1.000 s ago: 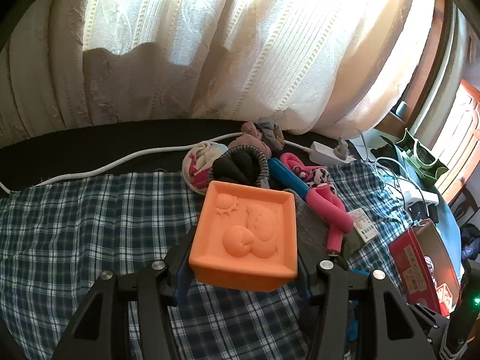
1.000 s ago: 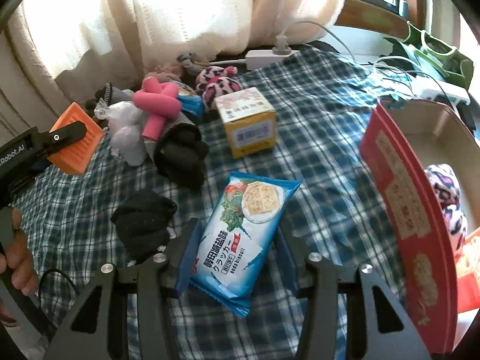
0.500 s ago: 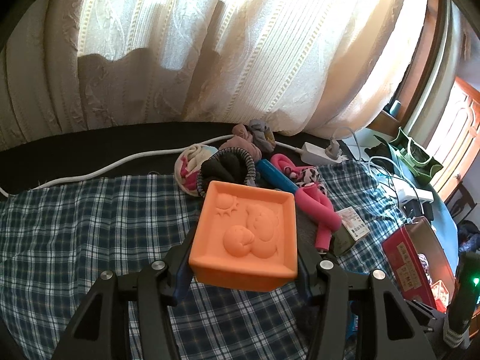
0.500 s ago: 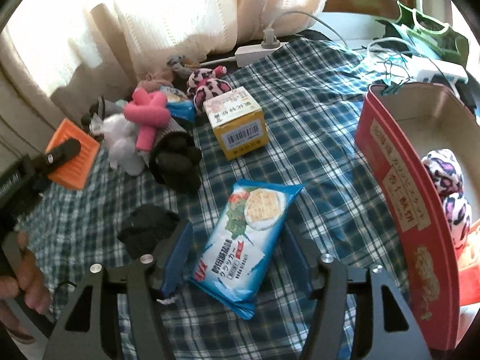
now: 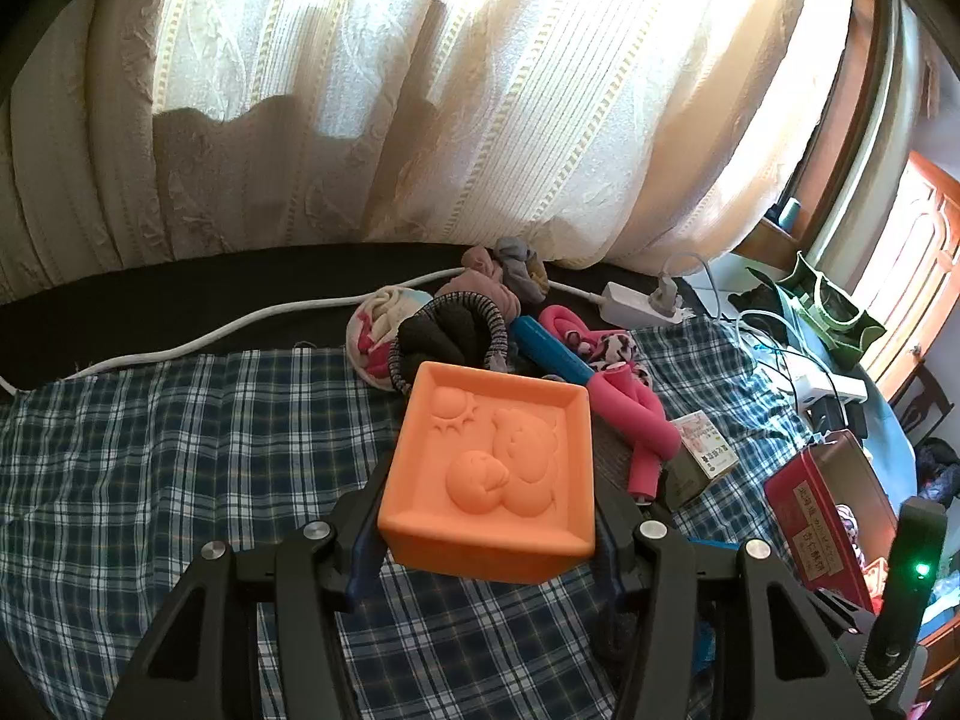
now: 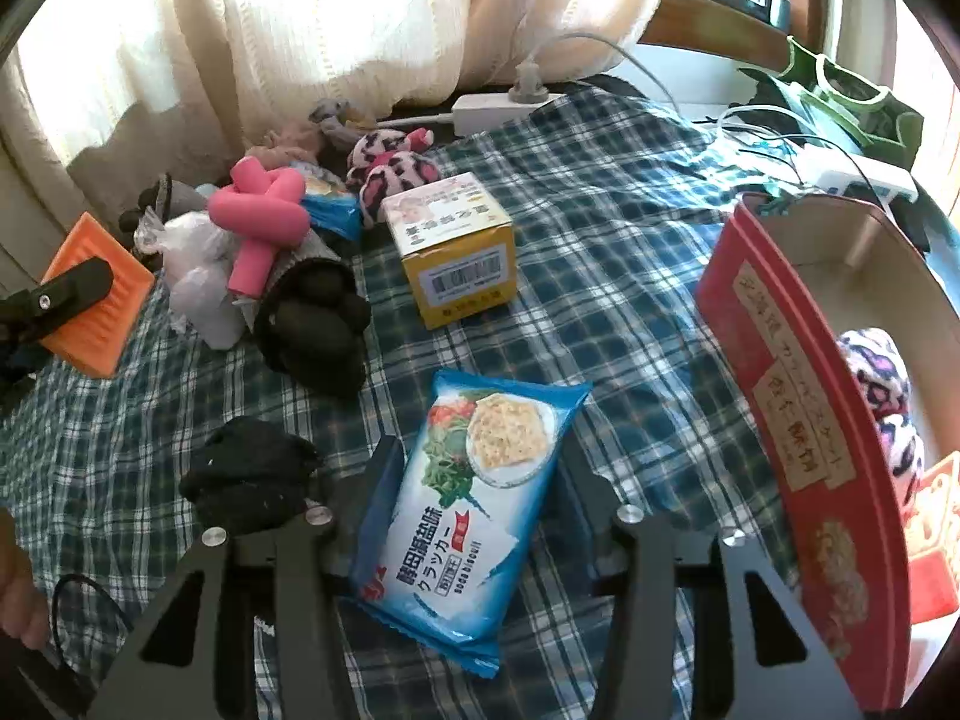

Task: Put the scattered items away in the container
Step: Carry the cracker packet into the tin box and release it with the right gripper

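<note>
Left wrist view: left gripper [image 5: 486, 531] clamped on one orange block [image 5: 495, 471], held above the plaid cloth [image 5: 150, 450]. Beyond: sock pile [image 5: 456, 330], one pink toy [image 5: 636, 420], one red container [image 5: 822, 516] at right.

Right wrist view: right gripper [image 6: 474, 510] straddles one blue cracker packet [image 6: 474, 504], fingers flanking it, grip uncertain. Around: one yellow box [image 6: 459, 258], two black socks [image 6: 249, 477], red container [image 6: 798, 450] just right.

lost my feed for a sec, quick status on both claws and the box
Left claw shut on orange block, held above the plaid cloth. Right claw shut on cracker packet. Red box open at right, path looks clear.
</note>
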### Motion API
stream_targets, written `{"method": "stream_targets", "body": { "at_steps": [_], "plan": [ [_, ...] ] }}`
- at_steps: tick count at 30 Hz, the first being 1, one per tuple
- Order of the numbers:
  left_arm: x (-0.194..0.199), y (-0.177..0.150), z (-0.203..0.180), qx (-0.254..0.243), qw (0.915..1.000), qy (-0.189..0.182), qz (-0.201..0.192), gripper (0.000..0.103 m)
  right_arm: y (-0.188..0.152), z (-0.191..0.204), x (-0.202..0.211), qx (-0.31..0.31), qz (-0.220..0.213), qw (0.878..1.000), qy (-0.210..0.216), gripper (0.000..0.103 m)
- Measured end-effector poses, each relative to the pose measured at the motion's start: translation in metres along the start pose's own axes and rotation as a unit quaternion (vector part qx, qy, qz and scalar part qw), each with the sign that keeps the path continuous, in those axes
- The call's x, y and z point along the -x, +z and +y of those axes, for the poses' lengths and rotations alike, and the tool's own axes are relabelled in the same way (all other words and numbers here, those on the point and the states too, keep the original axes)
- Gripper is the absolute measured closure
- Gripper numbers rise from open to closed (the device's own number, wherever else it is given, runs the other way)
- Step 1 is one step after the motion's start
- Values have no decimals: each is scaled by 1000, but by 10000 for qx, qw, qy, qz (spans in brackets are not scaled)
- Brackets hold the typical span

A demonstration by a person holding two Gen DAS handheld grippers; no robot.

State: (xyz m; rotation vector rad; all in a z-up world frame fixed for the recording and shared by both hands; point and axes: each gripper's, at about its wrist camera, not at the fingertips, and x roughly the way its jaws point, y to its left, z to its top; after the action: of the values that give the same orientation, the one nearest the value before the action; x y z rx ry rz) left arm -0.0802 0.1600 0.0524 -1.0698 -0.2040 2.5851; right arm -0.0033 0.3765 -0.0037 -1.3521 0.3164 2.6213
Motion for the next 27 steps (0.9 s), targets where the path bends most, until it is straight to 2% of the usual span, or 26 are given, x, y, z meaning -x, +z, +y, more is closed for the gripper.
{"method": "stream_targets", "body": {
  "at_steps": [2,6,11,16,23,27],
  "plan": [
    [1,0,-1,-20,10000,-16,-17,47,-1,-5,9,-72,-133,9999,44,55],
    [3,-1,-6,-79,9999,-51,-39,47,-1,-17,40,-192,-602,9980,-14,55],
    [3,-4,-13,-174,9998,-95,-22,47,1,-41,80,-361,-1151,9923,-295,55],
    [6,-7,-20,-274,9995,-146,-31,47,7,-90,114,-801,-1565,9814,-768,55],
    [8,-13,-36,-497,9986,-167,-40,47,19,-161,119,-1302,-1547,9712,-1261,55],
    [11,-17,-46,-611,9980,-158,-43,47,25,-182,102,-1422,-1334,9740,-1155,55]
  ]
}}
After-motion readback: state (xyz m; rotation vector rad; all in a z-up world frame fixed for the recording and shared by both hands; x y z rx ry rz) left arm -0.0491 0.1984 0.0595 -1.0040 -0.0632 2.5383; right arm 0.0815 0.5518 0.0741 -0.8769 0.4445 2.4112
